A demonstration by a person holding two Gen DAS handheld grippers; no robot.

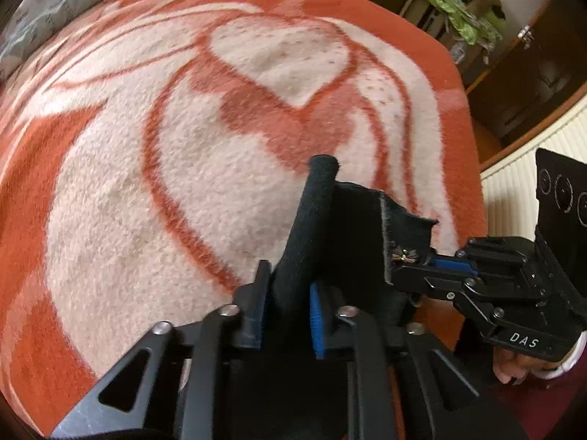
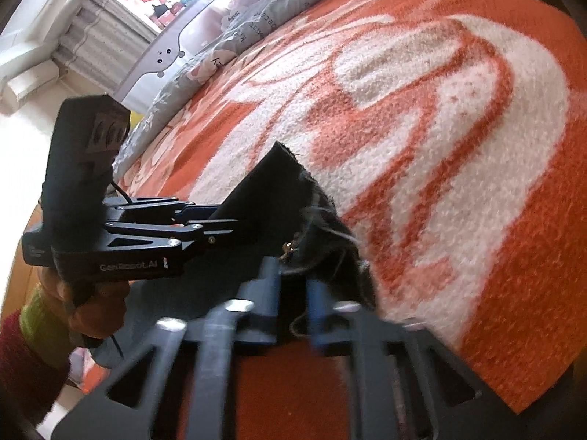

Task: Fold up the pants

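Gripping black pants (image 1: 352, 220), the left gripper (image 1: 290, 293) and, at 3 o'clock, the right gripper (image 1: 418, 267) clamp its edge above the bed (image 1: 128, 183).

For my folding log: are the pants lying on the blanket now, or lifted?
Lifted, at the gripped part: both tongs, left and right, pinch the black pants above the orange blanket. The rest is hidden.

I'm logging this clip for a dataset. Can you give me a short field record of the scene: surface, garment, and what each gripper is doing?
surface: orange and cream blanket on a bed
garment: black pants, held up above the blanket
left gripper: shut on a pants edge
right gripper: shut on a nearby frayed edge
background: grey pillow, radiator
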